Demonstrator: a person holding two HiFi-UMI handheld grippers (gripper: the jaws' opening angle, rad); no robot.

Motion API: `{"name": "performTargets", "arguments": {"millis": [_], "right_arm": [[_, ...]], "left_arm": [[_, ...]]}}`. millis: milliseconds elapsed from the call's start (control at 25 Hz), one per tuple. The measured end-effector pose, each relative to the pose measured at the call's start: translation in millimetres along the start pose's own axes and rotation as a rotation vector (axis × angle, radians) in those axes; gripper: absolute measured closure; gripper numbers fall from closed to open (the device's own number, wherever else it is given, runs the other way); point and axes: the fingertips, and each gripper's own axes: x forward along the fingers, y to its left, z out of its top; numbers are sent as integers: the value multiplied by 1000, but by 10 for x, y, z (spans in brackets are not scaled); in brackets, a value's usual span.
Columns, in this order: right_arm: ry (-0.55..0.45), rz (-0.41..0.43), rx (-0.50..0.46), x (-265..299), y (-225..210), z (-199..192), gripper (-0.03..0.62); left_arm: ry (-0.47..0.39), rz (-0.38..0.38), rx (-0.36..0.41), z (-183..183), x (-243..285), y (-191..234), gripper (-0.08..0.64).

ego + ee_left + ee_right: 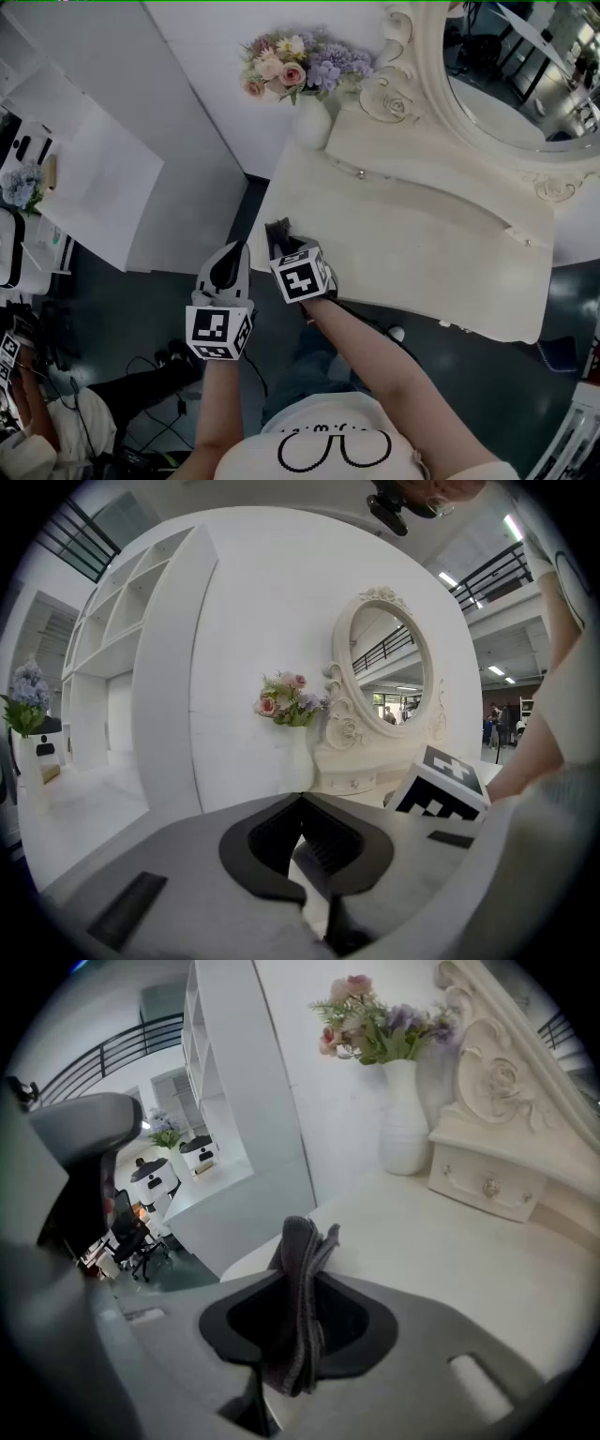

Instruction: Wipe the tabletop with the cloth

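dark grey folded cloth (298,1241) pinched upright in right gripper (302,1283); left gripper (301,801) jaws pressed together.

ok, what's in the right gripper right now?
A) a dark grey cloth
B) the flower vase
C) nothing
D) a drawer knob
A: the right gripper view shows the right gripper with its fingers shut on a folded dark grey cloth.
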Motion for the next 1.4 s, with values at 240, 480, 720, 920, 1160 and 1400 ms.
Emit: {"name": "performTargets", "arguments": {"millis": [240,480,720,920,1160,1400], "right_arm": [[4,-8,11,-239,-282,-165,503],[0,-39,30,-505,-615,-348,503],[-9,-79,60,-800,-975,-563,503],[-7,-110,102,-1059,-1236,-778,503],[-18,-164,159,-1399,-1574,-1058,503],[-29,-215,208,-1739,-1931,-1302,503]], "left_arm": [[-8,-34,-1,58,158,-307,562],[-12,-79,2,89,312,-683,563],[-12,-143,1,84,481,-1118,562],[-20,-192,6,125,593,-1430,563],[-25,-261,27,183,679,-1857,562],[-21,-319,47,223,777,-2236,563]]}}
